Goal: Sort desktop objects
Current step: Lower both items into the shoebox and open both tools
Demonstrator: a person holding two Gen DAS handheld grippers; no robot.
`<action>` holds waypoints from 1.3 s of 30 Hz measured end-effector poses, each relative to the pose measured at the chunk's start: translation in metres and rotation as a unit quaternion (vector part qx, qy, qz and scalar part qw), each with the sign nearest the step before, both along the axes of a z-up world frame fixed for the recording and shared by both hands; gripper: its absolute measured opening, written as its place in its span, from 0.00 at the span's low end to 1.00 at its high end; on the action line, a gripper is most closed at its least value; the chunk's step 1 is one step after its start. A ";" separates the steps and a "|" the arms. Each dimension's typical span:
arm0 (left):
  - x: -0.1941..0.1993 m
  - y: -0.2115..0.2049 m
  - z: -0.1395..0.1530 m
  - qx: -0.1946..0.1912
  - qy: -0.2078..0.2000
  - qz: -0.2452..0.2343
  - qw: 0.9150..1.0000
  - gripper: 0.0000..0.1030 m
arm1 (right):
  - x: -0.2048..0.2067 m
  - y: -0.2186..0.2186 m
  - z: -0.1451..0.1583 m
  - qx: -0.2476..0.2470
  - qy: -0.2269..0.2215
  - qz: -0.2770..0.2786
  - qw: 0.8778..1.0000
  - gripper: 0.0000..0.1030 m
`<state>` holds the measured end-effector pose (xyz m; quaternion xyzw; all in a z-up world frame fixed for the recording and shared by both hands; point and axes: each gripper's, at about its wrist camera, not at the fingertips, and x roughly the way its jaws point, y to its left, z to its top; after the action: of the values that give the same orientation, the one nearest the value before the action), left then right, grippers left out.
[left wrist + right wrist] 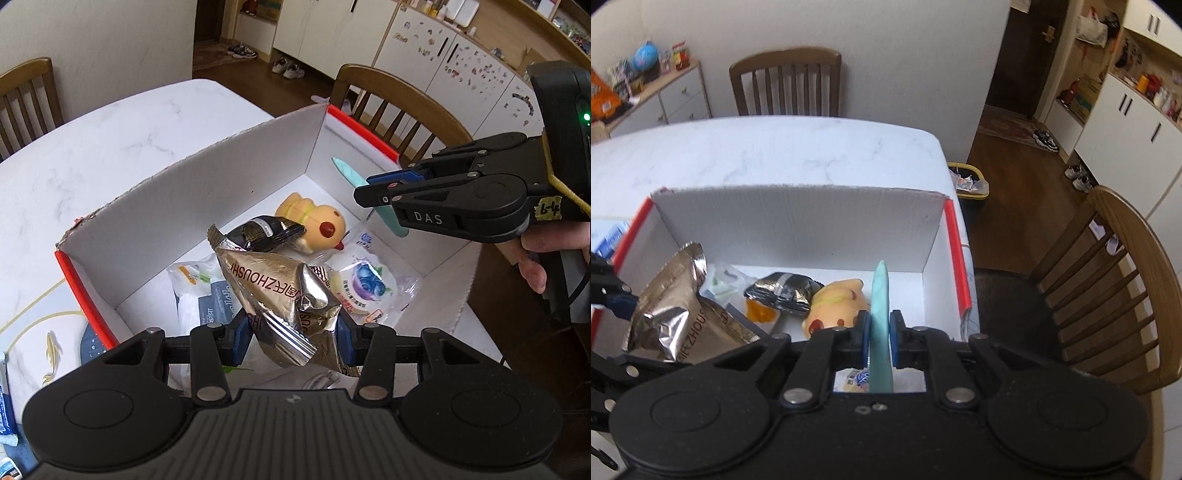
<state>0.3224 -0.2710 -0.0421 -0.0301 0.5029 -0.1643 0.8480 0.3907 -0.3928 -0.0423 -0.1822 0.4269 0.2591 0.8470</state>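
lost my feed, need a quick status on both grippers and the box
Left gripper shut on gold foil packet, over white box. Right gripper shut on teal stick, same box. Duck toy and packets below; nothing blocking.

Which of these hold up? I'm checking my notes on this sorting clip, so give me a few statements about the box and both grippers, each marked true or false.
1. The left gripper holds a gold foil snack bag. True.
2. The right gripper is empty. False: its fingers clamp a thin turquoise stick.
3. A yellow duck toy lies inside the white box. True.
4. The box stands on the floor. False: it stands on the white marble table.
5. Both grippers are above the box. True.
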 end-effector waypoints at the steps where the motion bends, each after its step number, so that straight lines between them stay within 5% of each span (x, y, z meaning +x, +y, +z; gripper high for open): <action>1: 0.001 0.000 -0.001 0.001 0.002 -0.001 1.000 0.44 | 0.001 0.002 -0.002 -0.005 0.000 0.002 1.000 0.10; 21: 0.025 -0.013 -0.031 0.039 0.046 -0.018 0.998 0.44 | 0.014 0.017 -0.033 -0.052 0.007 0.028 0.998 0.11; 34: 0.036 -0.019 -0.040 0.043 0.064 -0.026 0.997 0.44 | 0.003 0.003 -0.019 -0.037 0.001 0.039 0.999 0.35; 39: 0.033 -0.020 -0.034 0.043 0.054 -0.029 0.997 0.53 | -0.005 -0.004 -0.008 -0.028 -0.001 0.038 0.999 0.37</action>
<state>0.3550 -0.2912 -0.0765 0.0123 0.5551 -0.1651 0.8152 0.3859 -0.3965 -0.0507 -0.2225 0.4256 0.2789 0.8316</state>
